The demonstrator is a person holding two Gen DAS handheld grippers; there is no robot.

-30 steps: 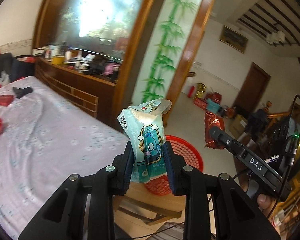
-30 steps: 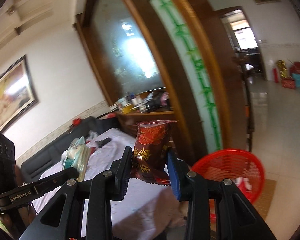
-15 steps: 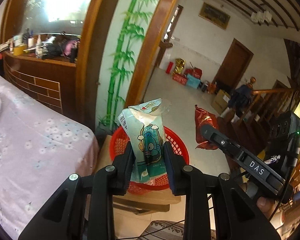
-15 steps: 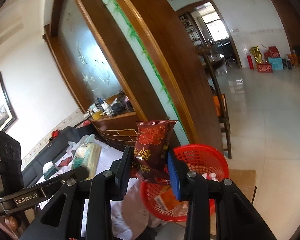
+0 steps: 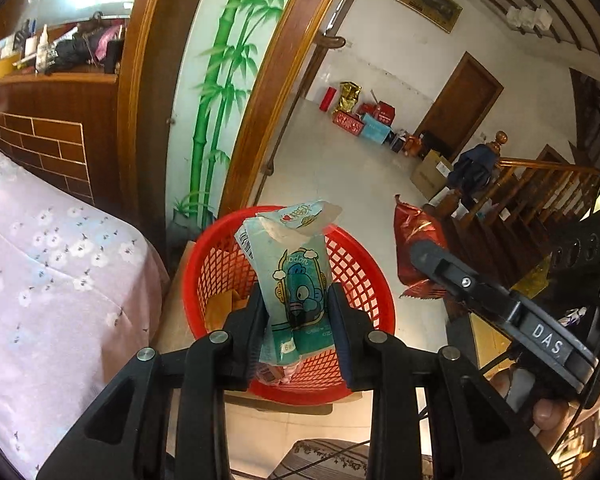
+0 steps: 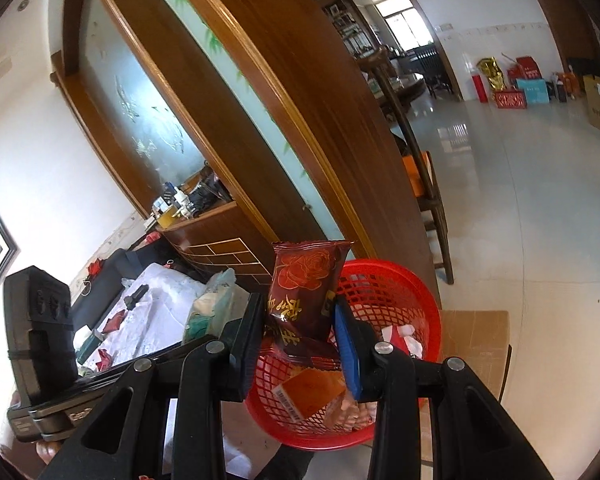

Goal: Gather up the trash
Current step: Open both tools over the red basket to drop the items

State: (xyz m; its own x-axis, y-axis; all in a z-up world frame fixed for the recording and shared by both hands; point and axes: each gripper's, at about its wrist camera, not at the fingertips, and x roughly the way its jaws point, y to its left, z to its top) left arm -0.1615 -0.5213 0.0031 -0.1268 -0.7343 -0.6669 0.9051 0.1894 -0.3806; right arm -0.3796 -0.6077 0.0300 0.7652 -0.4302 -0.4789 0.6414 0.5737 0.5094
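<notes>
left gripper clamped on teal cartoon wrapper, lower centre of frame, poised over red basket for a clean drop. right gripper pinching dark red rose packet above same basket, likely to release both together.

Red basket: moulded plastic mesh, slightly glossy. Blue wrapper: thin printed plastic film, crinkled. Dark red wrapper: glossy foil-like film. Left gripper and right gripper: matt black plastic with metal pins. Bedsheet: soft floral cloth. Floor: polished, reflective tile. Partition frame: varnished wood.
</notes>
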